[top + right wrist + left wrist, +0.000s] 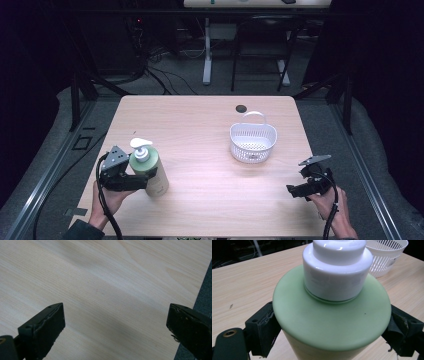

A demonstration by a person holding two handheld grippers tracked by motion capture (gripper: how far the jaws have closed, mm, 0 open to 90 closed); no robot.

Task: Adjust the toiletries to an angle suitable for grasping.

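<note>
The left hand-held gripper (pixel 142 181) is pinching the green pump bottle (pixel 151 170), which stands near the front left corner of the bench (pixel 200 130), its jaws pressed against the body just under the shoulder. The right hand-held gripper (pixel 295 192) hovers spread and empty over bare wood at the front right. The white basket (pixel 252 142) sits well apart from the bottle, towards the far right.

The risk I see is the smooth, round bottle twisting or slipping between the jaws if it is lifted, since it is tall and looks top-heavy with that white pump (pixel 141 147).

The left gripper view shows the jaws touching both sides of the bottle (pixel 332 322); the high view alone shows the pump's spout and how far off the basket is.
</note>
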